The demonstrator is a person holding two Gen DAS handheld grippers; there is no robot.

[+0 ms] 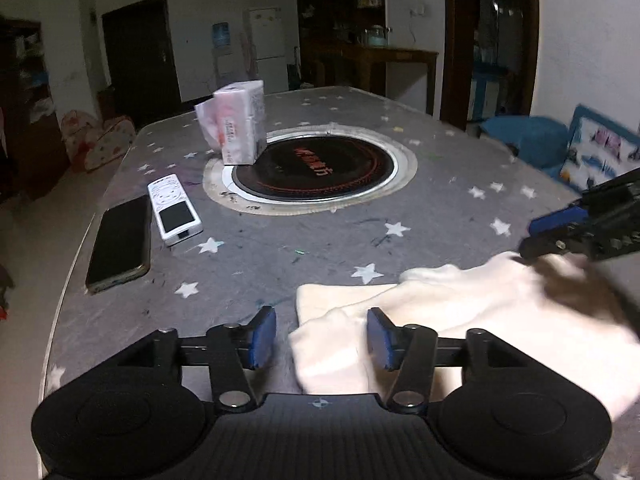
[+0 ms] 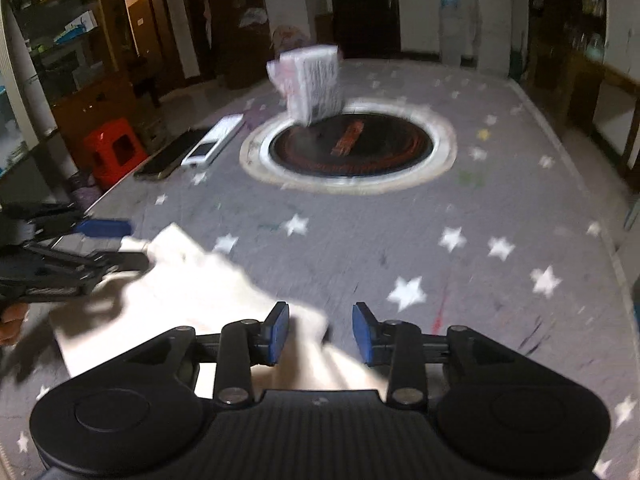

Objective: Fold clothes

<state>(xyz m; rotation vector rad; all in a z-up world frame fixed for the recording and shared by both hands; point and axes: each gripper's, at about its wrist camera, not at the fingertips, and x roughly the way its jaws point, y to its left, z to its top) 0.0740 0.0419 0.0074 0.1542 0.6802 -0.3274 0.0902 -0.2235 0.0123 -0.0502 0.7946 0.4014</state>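
Cream-white garment lies crumpled on the near edge of the worktop, which wears a grey cover printed with white stars. Left gripper sits low over the garment's left end; its blue pads stand spread, a fold of the cloth lying loose between them, neither pad visibly pressing on it. Right gripper hovers at the garment's opposite end, its blue pads parted too, with a corner of the cloth reaching in from the left pad's side; the right pad is clear of the fabric. In the right wrist view the picture is blurred, so fine contact at that corner cannot be settled. Each gripper shows in the other's view, at the far end of the cloth, blue fingers just above it. A bit of a hand shows at the left edge of the right wrist view, behind the left gripper. Past the garment, mid-worktop, a round black hob with red markings is set in a pale ring. A white packet of tissues stands upright at the hob's far left rim. Left of the hob lie a white remote control and, just beside it at the worktop edge, a dark phone, both flat. A red stool stands on the floor beyond that edge.
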